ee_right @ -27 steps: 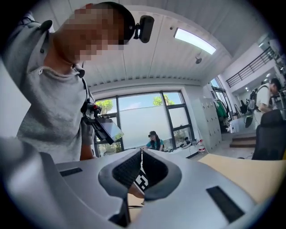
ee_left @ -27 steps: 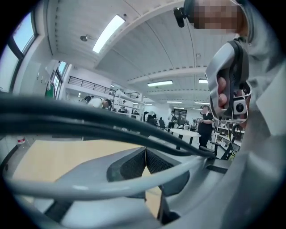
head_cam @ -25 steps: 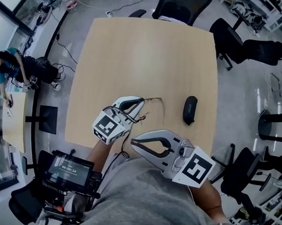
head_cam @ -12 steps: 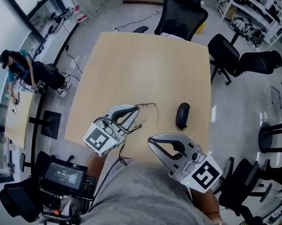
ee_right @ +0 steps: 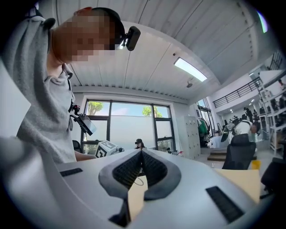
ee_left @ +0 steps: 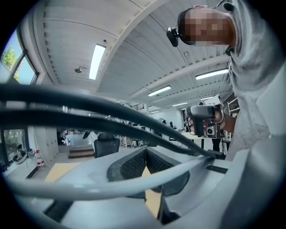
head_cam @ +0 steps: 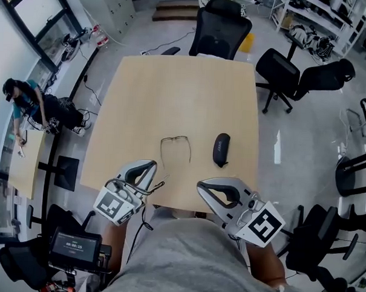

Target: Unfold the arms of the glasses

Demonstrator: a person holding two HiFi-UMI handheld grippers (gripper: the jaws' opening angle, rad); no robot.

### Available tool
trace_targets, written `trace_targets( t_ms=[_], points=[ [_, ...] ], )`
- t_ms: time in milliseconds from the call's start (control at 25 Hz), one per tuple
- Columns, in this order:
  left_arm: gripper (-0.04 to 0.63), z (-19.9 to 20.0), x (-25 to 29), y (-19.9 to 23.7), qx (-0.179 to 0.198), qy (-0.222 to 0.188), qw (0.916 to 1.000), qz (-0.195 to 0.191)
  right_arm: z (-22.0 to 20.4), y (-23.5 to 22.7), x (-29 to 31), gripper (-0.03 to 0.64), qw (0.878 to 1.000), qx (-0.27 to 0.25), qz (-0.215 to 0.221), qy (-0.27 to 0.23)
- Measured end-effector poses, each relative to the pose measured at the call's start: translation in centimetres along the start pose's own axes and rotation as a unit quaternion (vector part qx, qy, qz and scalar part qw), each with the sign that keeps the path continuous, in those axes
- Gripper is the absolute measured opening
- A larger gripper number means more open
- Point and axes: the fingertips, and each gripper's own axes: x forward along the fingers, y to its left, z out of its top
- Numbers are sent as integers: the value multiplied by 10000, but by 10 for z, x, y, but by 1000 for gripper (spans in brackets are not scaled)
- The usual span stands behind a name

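Note:
Thin wire-framed glasses lie on the light wooden table, arms spread and pointing toward the near edge. A black glasses case rests just right of them. My left gripper hovers at the near table edge, short of the glasses, shut and empty. My right gripper hangs off the near edge in front of my body, also shut with nothing in it. In the left gripper view the pads meet at the tip; the right gripper view shows its pads pressed together too. The glasses are outside both gripper views.
Black office chairs stand at the table's far end and to the right. A person sits by a second desk at far left. Cables loop around the left gripper. A small screen hangs near my left side.
The left gripper let go of the glasses and pulled back to the near edge. The glasses now lie alone on the table. The right gripper barely moved.

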Motion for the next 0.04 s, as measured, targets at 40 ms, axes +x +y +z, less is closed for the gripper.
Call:
trace_targets(
  t_ms=[40],
  points=[
    [8, -1, -5, -7, -27, 28, 10000, 50, -3, 0, -8, 9, 10000, 44, -7, 31]
  ],
)
